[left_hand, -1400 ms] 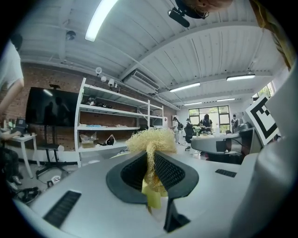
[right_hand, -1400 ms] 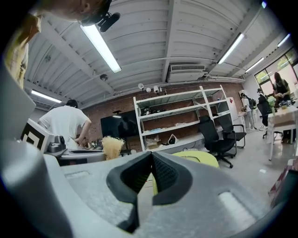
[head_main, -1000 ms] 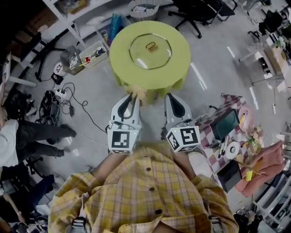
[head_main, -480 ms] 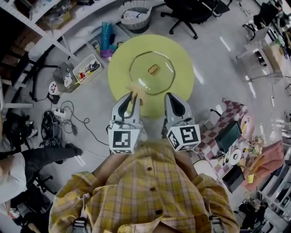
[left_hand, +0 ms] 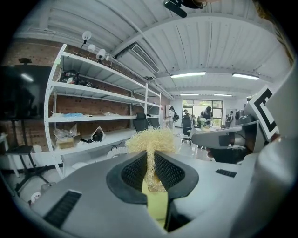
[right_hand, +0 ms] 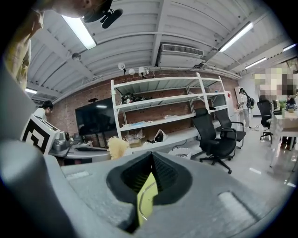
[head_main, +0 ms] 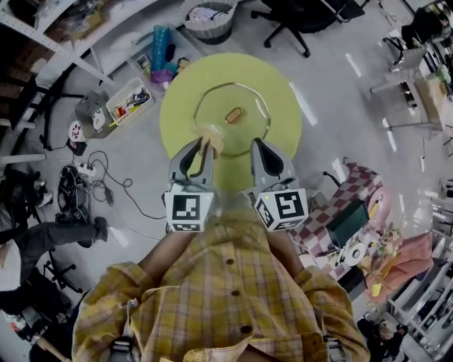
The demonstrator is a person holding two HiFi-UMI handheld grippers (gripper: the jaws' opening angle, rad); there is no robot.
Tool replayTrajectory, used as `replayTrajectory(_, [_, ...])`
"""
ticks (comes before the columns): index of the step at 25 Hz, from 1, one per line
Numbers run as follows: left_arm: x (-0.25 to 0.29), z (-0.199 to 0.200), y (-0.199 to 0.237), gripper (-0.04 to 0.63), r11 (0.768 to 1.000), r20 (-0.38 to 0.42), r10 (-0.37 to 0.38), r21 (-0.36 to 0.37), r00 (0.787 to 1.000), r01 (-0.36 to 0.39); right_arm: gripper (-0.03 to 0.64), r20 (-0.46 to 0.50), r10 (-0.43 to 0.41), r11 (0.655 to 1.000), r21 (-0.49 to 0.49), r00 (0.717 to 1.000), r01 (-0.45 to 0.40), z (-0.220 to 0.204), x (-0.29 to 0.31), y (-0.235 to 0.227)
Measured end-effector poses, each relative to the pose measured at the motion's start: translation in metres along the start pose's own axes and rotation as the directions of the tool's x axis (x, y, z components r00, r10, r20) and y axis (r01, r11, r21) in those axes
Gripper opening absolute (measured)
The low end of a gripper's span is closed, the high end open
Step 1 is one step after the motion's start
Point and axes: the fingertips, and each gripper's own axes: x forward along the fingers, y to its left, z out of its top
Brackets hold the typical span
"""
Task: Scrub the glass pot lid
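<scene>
The glass pot lid (head_main: 214, 113) is lying flat in the middle of a round yellow-green worktop (head_main: 283, 124) in the upper centre of the head view, its oval gold handle (head_main: 233, 114) facing up; the left gripper (head_main: 202, 146) is reaching in from below, its jaws clamping a pale straw-coloured fibrous scrubber (head_main: 211, 135), whose tuft is overlapping the lid's near rim in the picture, though contact cannot be judged. In the left gripper view the left gripper (left_hand: 150, 160) is squeezing the scrubber (left_hand: 151, 139) between its ribbed pads, the frayed head bulging out above them. The right gripper (head_main: 262, 150) is sitting just right of the left one, over the worktop's near edge; in its own view the right gripper (right_hand: 150, 159) is showing its jaws closed together at the tips, holding nothing, with a sliver of worktop showing below. A wicker basket (head_main: 209, 15) is standing on the floor at the top; a clear plastic bin (head_main: 129, 101) is sitting at the upper left.
</scene>
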Motion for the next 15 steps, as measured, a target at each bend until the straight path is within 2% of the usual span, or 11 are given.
replayTrajectory(5, [0.030, -0.014, 0.015, 0.051, 1.000, -0.076, 0.022, -0.009, 0.997, -0.023, -0.003, -0.005, 0.024, 0.999, 0.028, 1.000, -0.024, -0.007, 0.025, -0.024])
replayTrajectory(8, [0.039, -0.024, 0.020, 0.049, 0.998, -0.109, 0.039, -0.044, 0.993, -0.044, -0.003, -0.025, 0.034, 0.998, 0.045, 0.999, -0.033, -0.014, 0.033, -0.030])
replayTrajectory(12, [0.059, -0.035, 0.025, 0.046, 0.996, -0.142, 0.025, -0.079, 0.990, -0.036, -0.003, -0.057, 0.037, 0.998, 0.055, 0.998, -0.034, -0.031, 0.045, -0.037])
replayTrajectory(15, [0.069, -0.054, 0.031, 0.044, 0.995, -0.209, 0.007, -0.093, 0.978, -0.027, -0.003, -0.096, 0.044, 0.995, 0.088, 0.994, -0.035, -0.046, 0.055, -0.035])
